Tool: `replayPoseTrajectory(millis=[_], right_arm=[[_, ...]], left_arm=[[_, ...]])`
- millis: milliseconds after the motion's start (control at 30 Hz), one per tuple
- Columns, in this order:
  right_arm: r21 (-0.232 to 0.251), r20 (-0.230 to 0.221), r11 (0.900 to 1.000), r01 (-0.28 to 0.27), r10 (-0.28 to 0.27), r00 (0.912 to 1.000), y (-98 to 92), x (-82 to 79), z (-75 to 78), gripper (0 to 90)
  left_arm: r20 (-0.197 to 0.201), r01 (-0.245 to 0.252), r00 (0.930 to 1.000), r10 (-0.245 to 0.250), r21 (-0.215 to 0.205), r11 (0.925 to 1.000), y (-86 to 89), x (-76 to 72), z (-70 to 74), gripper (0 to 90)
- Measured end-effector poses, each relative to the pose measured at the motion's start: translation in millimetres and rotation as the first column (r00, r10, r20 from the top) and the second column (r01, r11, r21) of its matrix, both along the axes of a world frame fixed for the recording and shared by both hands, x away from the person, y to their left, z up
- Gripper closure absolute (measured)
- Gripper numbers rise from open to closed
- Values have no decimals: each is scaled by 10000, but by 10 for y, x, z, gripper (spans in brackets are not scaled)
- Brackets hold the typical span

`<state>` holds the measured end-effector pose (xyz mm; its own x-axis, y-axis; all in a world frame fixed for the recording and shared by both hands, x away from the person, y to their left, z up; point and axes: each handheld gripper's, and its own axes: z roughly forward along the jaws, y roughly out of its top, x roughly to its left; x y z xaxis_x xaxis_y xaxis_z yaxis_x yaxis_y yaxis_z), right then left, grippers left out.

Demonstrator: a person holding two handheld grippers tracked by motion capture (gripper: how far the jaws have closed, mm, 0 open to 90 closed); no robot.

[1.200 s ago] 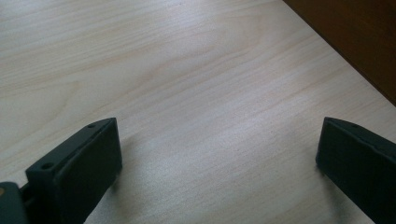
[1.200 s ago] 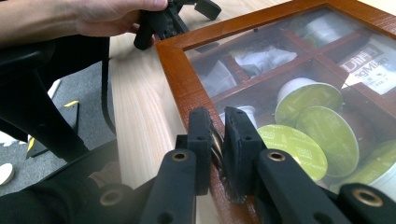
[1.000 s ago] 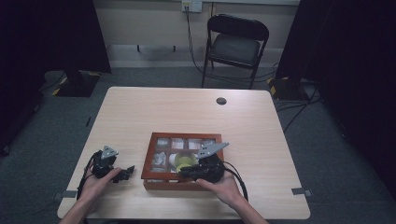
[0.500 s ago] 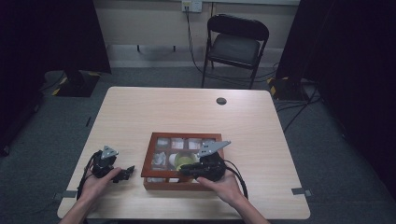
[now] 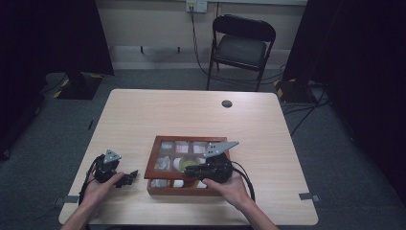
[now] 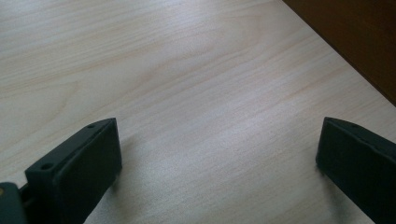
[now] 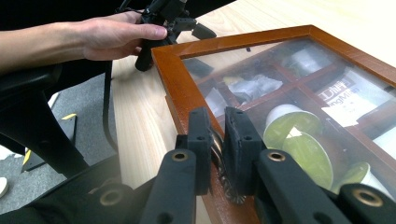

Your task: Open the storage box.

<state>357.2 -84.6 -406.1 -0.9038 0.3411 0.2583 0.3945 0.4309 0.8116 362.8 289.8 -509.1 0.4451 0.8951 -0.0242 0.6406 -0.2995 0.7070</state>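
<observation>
Right now my right gripper [image 5: 191, 168] lies low over the front part of the wooden box [image 5: 152, 165], with my right hand [image 5: 230, 184] wrapped around its back end at the box's near right corner. Its jaws point leftward across the glass lid [image 7: 299, 88], roughly level, and the grey plate on top tilts up over the box's right side. My left hand [image 5: 103, 184] rests on the table [image 5: 191, 115] to the left of the box, holding the left gripper [image 5: 129, 176] with its tips aimed at the box's left wall, just short of it.

From the right gripper view I get what the high view cannot give me: the two black jaws are pinched together on a small ridged metal clasp [image 7: 219, 154] at the box's front frame, pads pressing it from both sides. Through the glass I can see compartments with round green-topped capsules [image 7: 299, 144] nearest the jaws, and white packets [image 7: 345, 100] and crumpled wrappers farther back. That view also shows my other hand and its gripper beyond the box's far left corner.

From the left gripper view I see its jaws standing wide apart with nothing but bare table between them, and a dark brown edge of the box in the upper right corner. The high view adds a folding chair [image 5: 242, 45] beyond the table and a small dark disc [image 5: 227, 103] on the tabletop behind the box.
</observation>
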Motion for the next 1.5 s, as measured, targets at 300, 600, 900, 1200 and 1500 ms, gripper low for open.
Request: replayPoseTrajectory(millis=[300,600,900,1200,1500], right_arm=[[162,10,9999,37,-37,10000,-12,34,69,813],[198,2,9998,18,-18,10000,-11,66,125,814],[390,-160,9992,113,-107,9998,-22,107,175,814],[614,-359,9979,225,-203,9991,-34,144,217,814],[651,-480,9975,269,-238,9986,-37,174,250,814]], left_arm=[[6,-12,10000,12,-9,10000,-1,0,-1,0],[-4,15,10000,-15,-5,10000,1,1,0,0],[0,-5,10000,5,-1,10000,0,0,0,0],[-1,-4,10000,4,1,10000,0,0,0,0],[3,-1,10000,1,-42,10000,-2,0,-2,0]])
